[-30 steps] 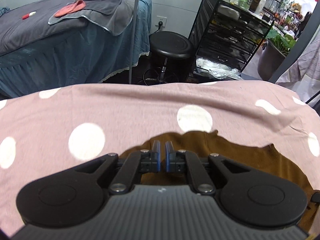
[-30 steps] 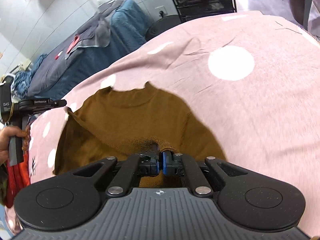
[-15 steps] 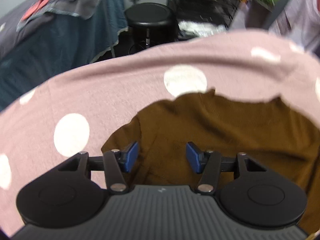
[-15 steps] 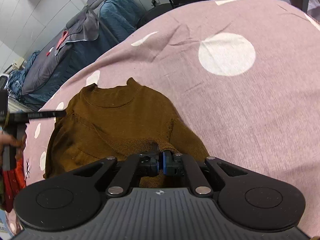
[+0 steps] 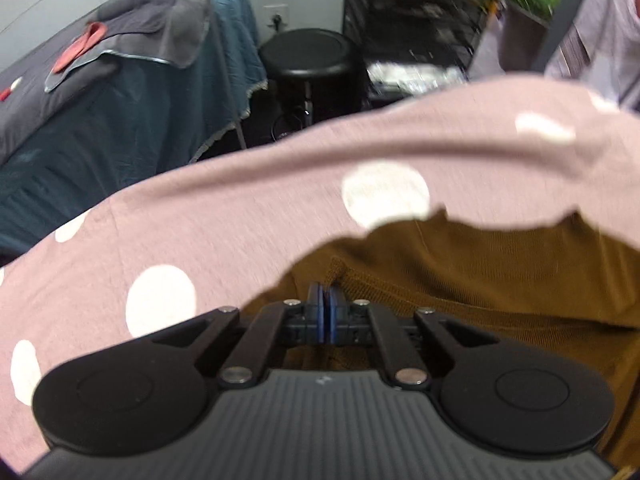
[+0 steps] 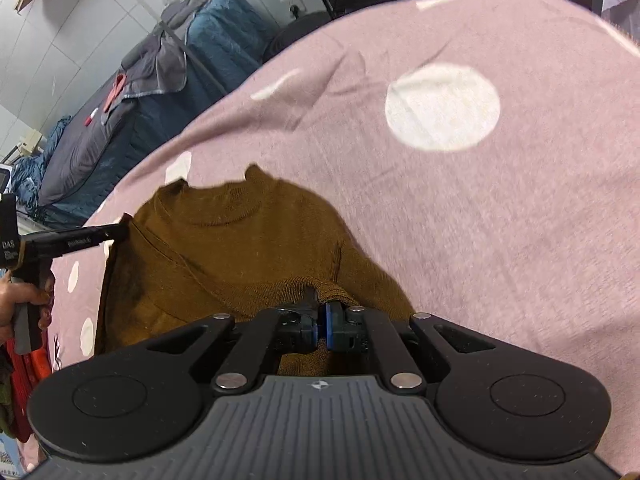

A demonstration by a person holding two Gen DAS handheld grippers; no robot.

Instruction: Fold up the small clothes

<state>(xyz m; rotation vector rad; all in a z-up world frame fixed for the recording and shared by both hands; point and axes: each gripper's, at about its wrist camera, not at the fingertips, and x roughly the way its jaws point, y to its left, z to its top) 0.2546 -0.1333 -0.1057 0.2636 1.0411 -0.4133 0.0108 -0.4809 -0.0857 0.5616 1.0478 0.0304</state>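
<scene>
Right gripper [image 6: 321, 326]: fingers drawn together with only a thin gap, pinching a ribbed knit edge of the brown sweater [image 6: 240, 248] at the garment's near side. The edge bunches up over the finger pads.

Left gripper [image 5: 325, 312]: blue pads pressed fully together. A fold of the sweater [image 5: 480, 272] rises directly at the fingertips, and the pads appear to clamp it. In the right wrist view the same gripper [image 6: 116, 233] reaches in from the left, its tip at the garment's left shoulder area, held by the person's hand [image 6: 24, 300].

The sweater lies on a pink cloth with white dots [image 6: 480, 220], collar at the far end, body spread toward the near side. One sleeve is laid across the chest. The cloth around it is largely flat, with light creases at the far side.

Beyond the cloth's far edge: a black round stool [image 5: 308, 54], a bed with blue and grey covers [image 5: 120, 120] to the left, with a red item [image 5: 80, 50] on top, and a black wire rack [image 5: 416, 20] to the right. The far background in the left wrist view is blurred.
</scene>
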